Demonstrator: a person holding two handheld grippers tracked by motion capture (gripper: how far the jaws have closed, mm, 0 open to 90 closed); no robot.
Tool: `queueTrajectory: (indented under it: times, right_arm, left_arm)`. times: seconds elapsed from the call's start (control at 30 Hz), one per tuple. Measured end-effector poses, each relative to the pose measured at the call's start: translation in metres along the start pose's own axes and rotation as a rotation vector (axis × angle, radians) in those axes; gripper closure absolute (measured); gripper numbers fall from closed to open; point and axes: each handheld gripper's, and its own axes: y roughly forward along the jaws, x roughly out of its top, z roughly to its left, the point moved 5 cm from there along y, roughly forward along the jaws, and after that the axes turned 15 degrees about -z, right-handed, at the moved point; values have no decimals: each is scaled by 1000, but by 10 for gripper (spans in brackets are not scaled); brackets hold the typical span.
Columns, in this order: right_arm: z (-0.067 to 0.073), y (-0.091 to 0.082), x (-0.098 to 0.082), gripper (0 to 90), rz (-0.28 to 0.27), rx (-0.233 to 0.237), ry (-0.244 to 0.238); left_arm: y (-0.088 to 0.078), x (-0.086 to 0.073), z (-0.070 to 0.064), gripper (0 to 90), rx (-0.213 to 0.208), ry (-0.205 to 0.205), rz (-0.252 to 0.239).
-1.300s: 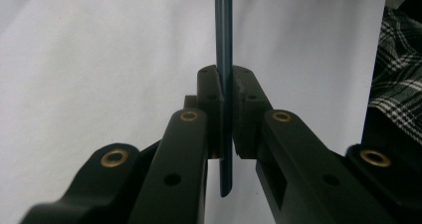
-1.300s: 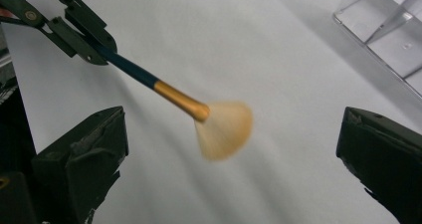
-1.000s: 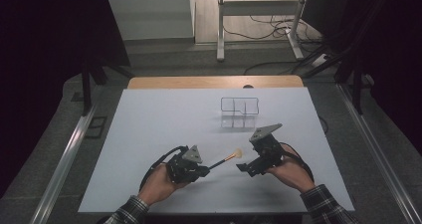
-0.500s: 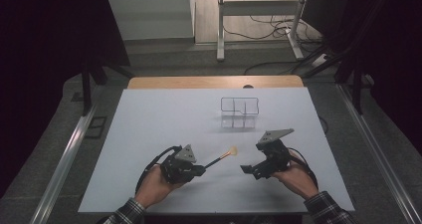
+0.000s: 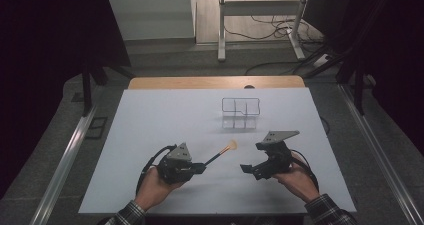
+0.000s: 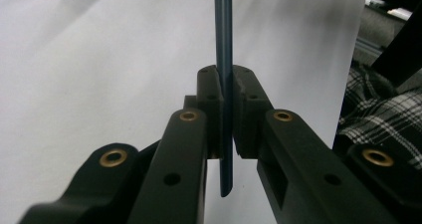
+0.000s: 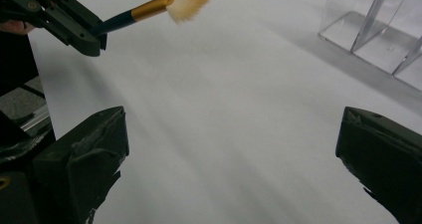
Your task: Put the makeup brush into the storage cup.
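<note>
Left tongs (image 5: 200, 168) clenched on brush (image 5: 220, 155) handle; left gripper view shows dark shaft pinched between both pads (image 6: 211, 109), butt end poking out below. Right tongs (image 5: 247, 169) released, jaws wide apart, nothing between them.

Change vs. earlier frames: right tongs were close to the brush tip a sec ago, now drawn off to the right and apart from it. Left tongs and brush approx. same spot, same slant.

Brush location: held above the table (image 5: 150, 125), near front edge, tip pointing away from the person and to the right, bristles between the two tongs. In right gripper view the brush (image 7: 159, 5) sits upper left, clear of the right jaws.

Surroundings: clear organizer (image 5: 241, 113) stands mid-table, well beyond both tongs, nothing between it and the brush. Wood strip along table's far edge. Metal rails either side on floor, cables and a stand's legs behind. Checked sleeves at bottom.

Materials: brush has dark slim handle, gold ferrule, pale fluffy bristles. Organizer is see-through plastic w/ upright dividers (image 7: 368, 20), several compartments. Table surface white, matte, flat. Tongs black, brass-coloured rivets, grey three-cornered plate on top.
</note>
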Motion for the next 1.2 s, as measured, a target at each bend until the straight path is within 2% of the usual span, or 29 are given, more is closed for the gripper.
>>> queueTrajectory:
  times: [0.17, 0.27, 0.4, 0.53, 0.6, 0.67, 0.8, 1.03, 1.07, 1.2]
  right_arm:
    - [5, 1, 8, 9, -25, -6, 5]
    - [10, 3, 14, 9, -42, 11, 34]
    - [16, 6, 21, 9, -53, 17, 41]
    - [21, 9, 25, 13, -63, 48, 68]
    - [24, 11, 27, 72, -67, 59, 84]
    - [25, 11, 28, 94, -75, 65, 94]
    - [26, 12, 33, 185, -94, 110, 141]
    - [32, 16, 36, 339, -106, 157, 167]
    - [32, 17, 36, 383, -107, 166, 177]
    - [32, 18, 36, 438, -111, 179, 196]
  left_arm:
    - [-2, 6, 1, 841, -5, -18, -63]
    - [-1, 9, 0, 841, -12, -34, -99]
    - [2, 10, -1, 841, -30, -38, -112]
    - [5, 13, -4, 841, -39, -31, -128]
    - [6, 14, -6, 841, -46, -31, -137]
    - [6, 14, -6, 841, -53, -31, -145]
    - [8, 15, -8, 841, -62, -24, -145]
    - [12, 15, -12, 841, -76, -2, -147]
    - [12, 16, -12, 841, -81, -1, -146]
    - [13, 16, -14, 841, -85, 7, -144]
